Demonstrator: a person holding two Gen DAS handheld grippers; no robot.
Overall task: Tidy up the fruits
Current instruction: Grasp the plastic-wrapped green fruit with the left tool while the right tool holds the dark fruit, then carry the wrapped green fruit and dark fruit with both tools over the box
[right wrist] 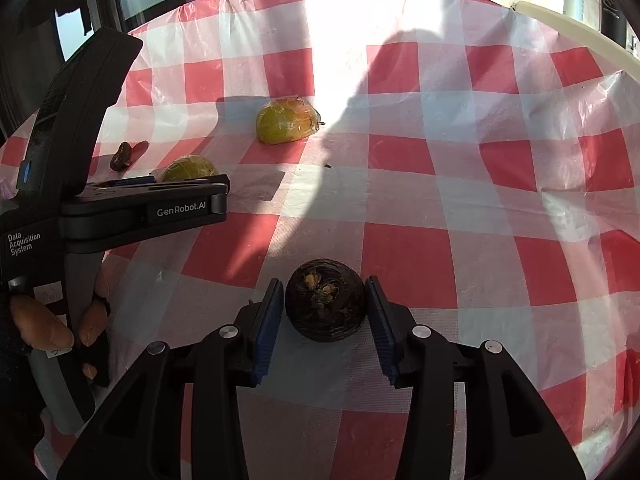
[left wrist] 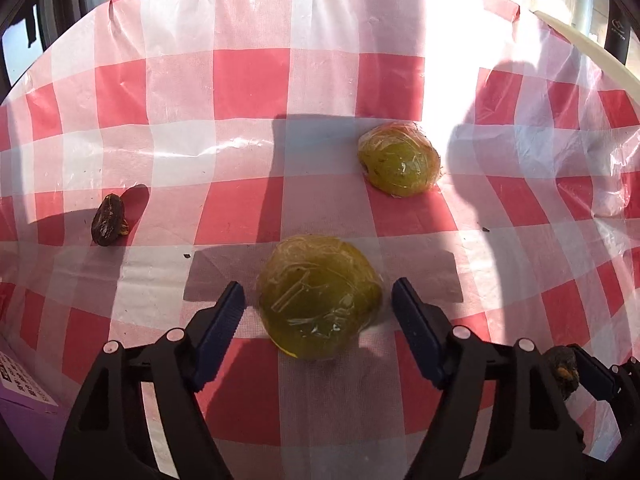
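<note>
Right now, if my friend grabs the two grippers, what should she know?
Left gripper: open, jaws on either side of the near plastic-wrapped yellow-green fruit, not squeezing.
Right gripper: closed on the round dark brown fruit.
The far wrapped yellow-green fruit and a small dark shrivelled fruit lie loose on the red-and-white checked tablecloth.
Nothing grouped yet; all four fruits remain to be sorted.

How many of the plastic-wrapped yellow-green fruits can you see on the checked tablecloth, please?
2. One wrapped fruit lies between the open fingers of the left claw; the other wrapped fruit sits farther back, to its right. None appears hidden, though the views do not cover the whole table.
</note>
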